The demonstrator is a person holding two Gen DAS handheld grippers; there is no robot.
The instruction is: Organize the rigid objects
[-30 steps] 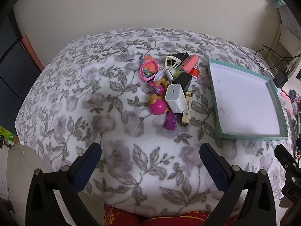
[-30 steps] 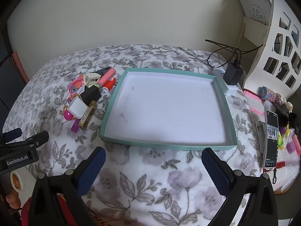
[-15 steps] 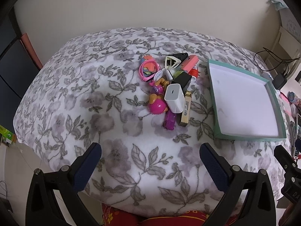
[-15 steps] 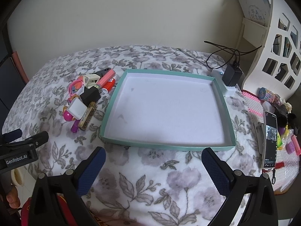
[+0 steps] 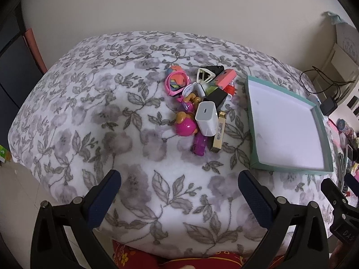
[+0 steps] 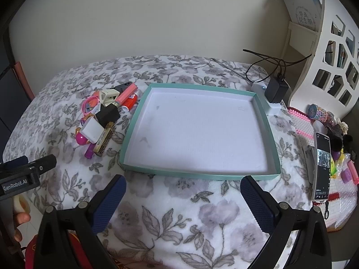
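A heap of small rigid objects (image 5: 202,105) lies on the floral blanket: a white charger cube (image 5: 206,118), a black block (image 5: 215,97), a magenta ball toy (image 5: 186,128), a gold bar (image 5: 218,134), a purple piece (image 5: 198,144) and pink goggles (image 5: 176,81). To its right sits a teal tray (image 6: 272,134) with a bare white floor. My left gripper (image 5: 179,192) is open, nothing in it, well short of the heap. My right gripper (image 6: 182,198) is open in front of the tray's near rim. The heap (image 6: 101,121) also shows left of the tray.
A phone (image 6: 322,165), beads and small toys lie right of the tray. A black plug on a white power strip (image 6: 276,89) sits behind the tray's far right corner. A white cut-out shelf (image 6: 332,51) stands at the right. The bed's front edge lies below both grippers.
The left gripper has pulled back and risen slightly, so the heap looks a bit farther away. The right gripper has barely shifted. Nothing on the blanket has moved.
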